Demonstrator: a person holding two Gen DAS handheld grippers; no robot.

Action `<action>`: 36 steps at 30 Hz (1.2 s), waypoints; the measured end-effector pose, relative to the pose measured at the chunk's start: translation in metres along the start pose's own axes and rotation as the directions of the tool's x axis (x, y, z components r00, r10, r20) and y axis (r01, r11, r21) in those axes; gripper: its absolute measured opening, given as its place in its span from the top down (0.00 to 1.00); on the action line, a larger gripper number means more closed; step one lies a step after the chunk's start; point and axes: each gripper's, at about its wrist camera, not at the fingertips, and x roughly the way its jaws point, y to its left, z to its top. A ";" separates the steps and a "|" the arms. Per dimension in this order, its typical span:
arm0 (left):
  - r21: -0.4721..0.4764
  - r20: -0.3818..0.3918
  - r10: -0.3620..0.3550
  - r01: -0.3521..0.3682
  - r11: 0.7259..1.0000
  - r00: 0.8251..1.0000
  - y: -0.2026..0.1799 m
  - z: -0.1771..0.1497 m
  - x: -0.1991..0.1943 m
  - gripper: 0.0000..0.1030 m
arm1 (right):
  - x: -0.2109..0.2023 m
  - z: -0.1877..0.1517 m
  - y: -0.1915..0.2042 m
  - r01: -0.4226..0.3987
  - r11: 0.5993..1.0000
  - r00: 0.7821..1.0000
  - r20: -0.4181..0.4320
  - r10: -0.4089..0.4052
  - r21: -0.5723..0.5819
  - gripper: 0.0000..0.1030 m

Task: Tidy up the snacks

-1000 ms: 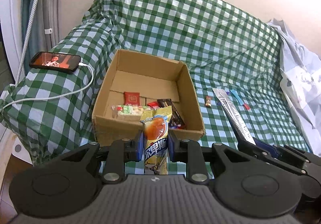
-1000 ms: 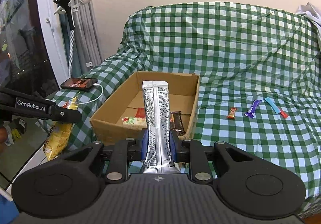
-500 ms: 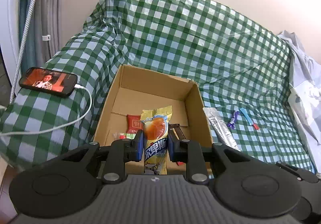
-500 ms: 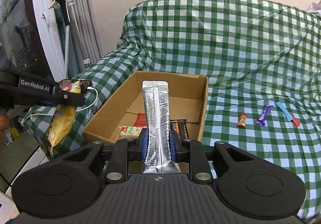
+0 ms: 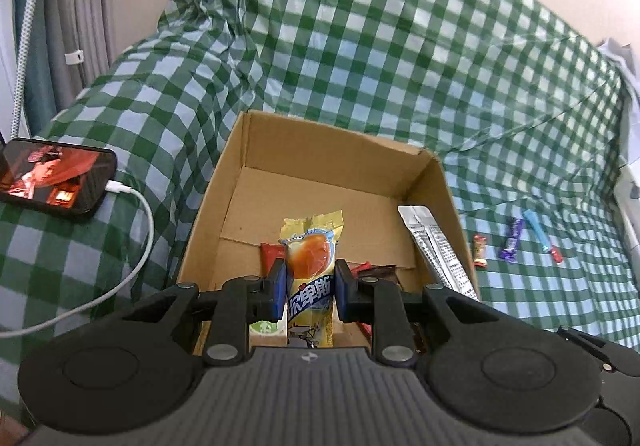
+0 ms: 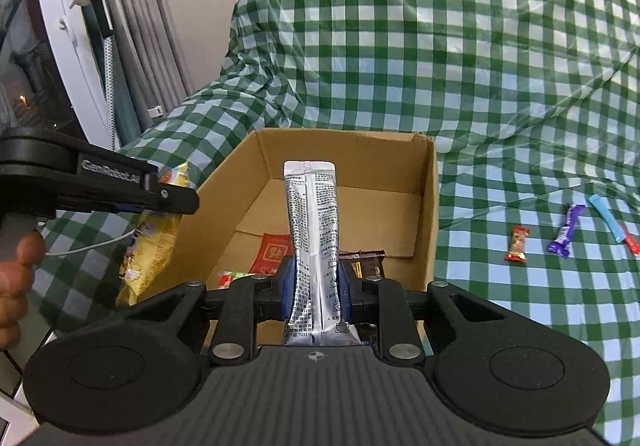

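Right now I am pinching a light, crinkly yellow snack packet (image 5: 310, 278) and a limp silver foil sachet (image 6: 316, 250) low down, both jaws closed on them above the open brown cardboard box (image 5: 432, 182).

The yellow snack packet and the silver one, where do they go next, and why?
Probably a little further forward over the open cardboard box, then let go. The left gripper is shut on the yellow snack packet, the right gripper on the silver sachet, and other snacks already lie inside.

Matt cardboard box (image 5: 328, 150), glossy checked plastic cover (image 5: 360, 46), shiny foil sachet (image 6: 314, 230).
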 end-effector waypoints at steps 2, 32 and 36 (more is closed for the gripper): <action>0.005 -0.012 0.009 -0.009 1.000 1.000 0.001 0.003 0.013 0.74 | 0.012 0.002 -0.003 -0.002 1.000 1.000 -0.009 0.002 0.007 0.77; 0.001 -0.128 0.136 -0.137 0.991 0.982 0.012 -0.068 -0.033 0.00 | -0.028 -0.029 0.008 0.027 0.996 0.993 -0.118 -0.017 0.083 0.11; -0.006 -0.110 0.148 -0.150 0.989 0.983 0.016 -0.084 -0.070 0.00 | -0.067 -0.039 0.021 0.038 0.997 0.997 -0.076 -0.032 0.073 0.08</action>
